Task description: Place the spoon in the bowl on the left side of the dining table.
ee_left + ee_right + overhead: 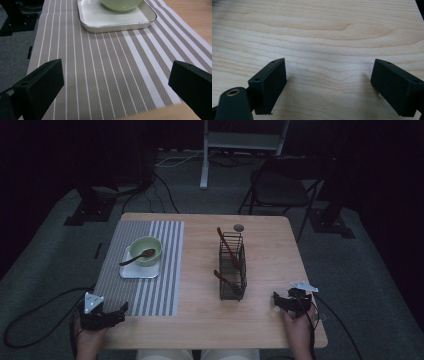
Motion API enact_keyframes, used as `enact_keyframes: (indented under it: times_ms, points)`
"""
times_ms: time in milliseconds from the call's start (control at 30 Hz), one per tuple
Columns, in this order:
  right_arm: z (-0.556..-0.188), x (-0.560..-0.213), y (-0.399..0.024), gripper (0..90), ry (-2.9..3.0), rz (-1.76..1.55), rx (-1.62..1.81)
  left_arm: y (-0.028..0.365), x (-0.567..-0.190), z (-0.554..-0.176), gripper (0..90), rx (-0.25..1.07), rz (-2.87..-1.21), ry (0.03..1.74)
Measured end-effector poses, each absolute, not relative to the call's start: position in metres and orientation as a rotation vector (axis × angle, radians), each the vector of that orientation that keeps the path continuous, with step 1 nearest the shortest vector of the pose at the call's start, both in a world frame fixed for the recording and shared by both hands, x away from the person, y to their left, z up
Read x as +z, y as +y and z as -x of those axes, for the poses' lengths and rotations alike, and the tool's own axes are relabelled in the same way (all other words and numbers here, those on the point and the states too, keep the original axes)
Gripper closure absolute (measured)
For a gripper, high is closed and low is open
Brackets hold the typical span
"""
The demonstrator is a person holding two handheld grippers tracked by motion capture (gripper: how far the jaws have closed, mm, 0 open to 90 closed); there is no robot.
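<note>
Left gripper (122, 312) at the table's (200, 330) near left corner, jaws wide apart, holding nothing, over the striped placemat's (165, 295) near edge. Right gripper (278, 301) by the near right corner, jaws wide too (bare wood between them). Green bowl (146, 250) with wooden spoon (136, 258) on the white tray (135, 271), at the placemat's far half. Wire basket (233, 270) near mid-table.

Pretty plain light wooden table (200, 320) here. A grey-and-white striped placemat (165, 285) covers its left part, a black wire cutlery basket (232, 270) stands near the middle, and a small round grey disc (239, 227) sits by the far edge.
</note>
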State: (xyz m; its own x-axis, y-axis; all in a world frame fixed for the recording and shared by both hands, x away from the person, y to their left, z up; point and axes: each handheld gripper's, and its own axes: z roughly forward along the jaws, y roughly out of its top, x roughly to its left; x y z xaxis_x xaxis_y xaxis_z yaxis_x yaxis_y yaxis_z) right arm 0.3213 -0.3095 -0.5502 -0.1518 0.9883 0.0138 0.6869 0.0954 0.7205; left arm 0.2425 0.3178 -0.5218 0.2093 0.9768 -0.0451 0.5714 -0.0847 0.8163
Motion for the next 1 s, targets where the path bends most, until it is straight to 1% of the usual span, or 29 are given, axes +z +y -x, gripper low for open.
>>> enact_keyframes:
  times_ms: [200, 333, 500, 533, 733, 867, 1000]
  points:
    - [-0.321, -0.55, -0.309, 12.5, 1.896, -1.637, 0.82, 0.319, -0.527, -0.226, 0.1, 0.703, -1.778, 1.463]
    - [-0.321, -0.55, -0.309, 12.4, 1.895, -1.639, 0.821, 0.324, -0.533, -0.214, 0.1, 0.775, -1.756, 1.463]
    - [-0.321, -0.55, -0.309, 12.4, 1.894, -1.639, 0.822, 0.333, -0.539, -0.204, 0.1, 0.773, -1.778, 1.478]
    - [-0.321, -0.55, -0.309, 12.5, 1.894, -1.639, 0.822, 0.335, -0.54, -0.203, 0.1, 0.76, -1.778, 1.486]
    - [-0.321, -0.55, -0.309, 12.5, 1.895, -1.639, 0.822, 0.338, -0.542, -0.201, 0.1, 0.797, -1.784, 1.481]
    - [-0.321, -0.55, -0.309, 12.4, 1.894, -1.639, 0.822, 0.338, -0.545, -0.201, 0.1, 0.794, -1.793, 1.511]
    - [-0.321, -0.55, -0.309, 12.4, 1.895, -1.639, 0.823, 0.347, -0.543, -0.199, 0.1, 0.816, -1.732, 1.564]
